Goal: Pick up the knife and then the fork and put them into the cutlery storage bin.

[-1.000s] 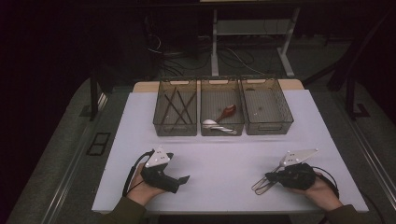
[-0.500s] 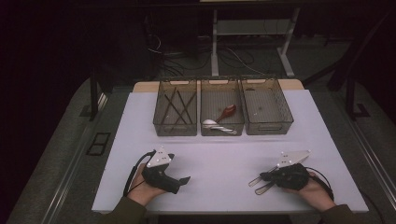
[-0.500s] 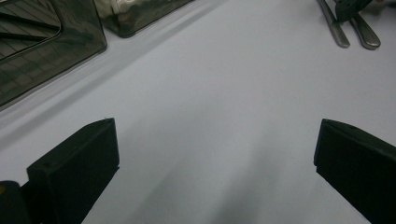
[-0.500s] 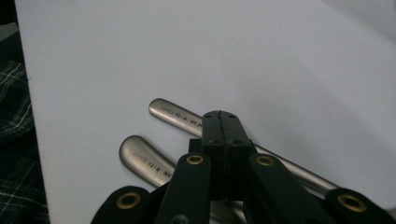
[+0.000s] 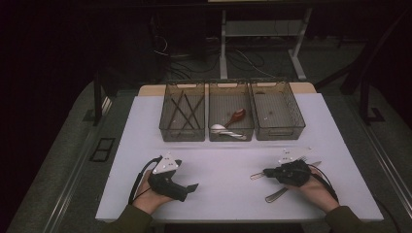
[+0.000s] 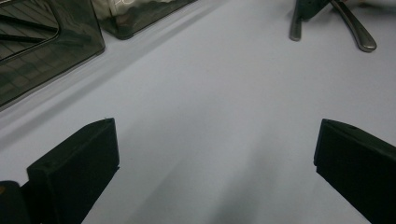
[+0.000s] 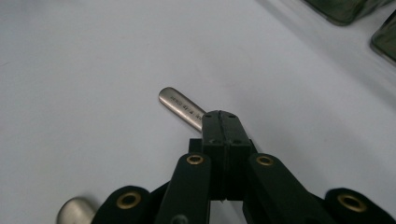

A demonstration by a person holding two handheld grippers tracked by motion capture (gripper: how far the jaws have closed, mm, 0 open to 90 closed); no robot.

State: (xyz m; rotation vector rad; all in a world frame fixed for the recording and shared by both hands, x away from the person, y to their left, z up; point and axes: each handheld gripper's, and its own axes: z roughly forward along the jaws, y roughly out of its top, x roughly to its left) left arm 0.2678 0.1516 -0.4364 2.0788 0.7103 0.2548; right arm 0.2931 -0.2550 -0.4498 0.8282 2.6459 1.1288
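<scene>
- Right tongs had dropped lower and nearer the worktop than 1.0 s earlier, now down at the cutlery.
- Right tongs clamped shut on a steel utensil handle, which lay near the right front of the worktop.
- A 2nd steel handle lay just beside it.
- Left tongs unchanged: spread wide, holding nothing, resting low over bare worktop.
- Stamped lettering on the gripped handle too small to read.
- 3 mesh bins stood at the rear.
</scene>
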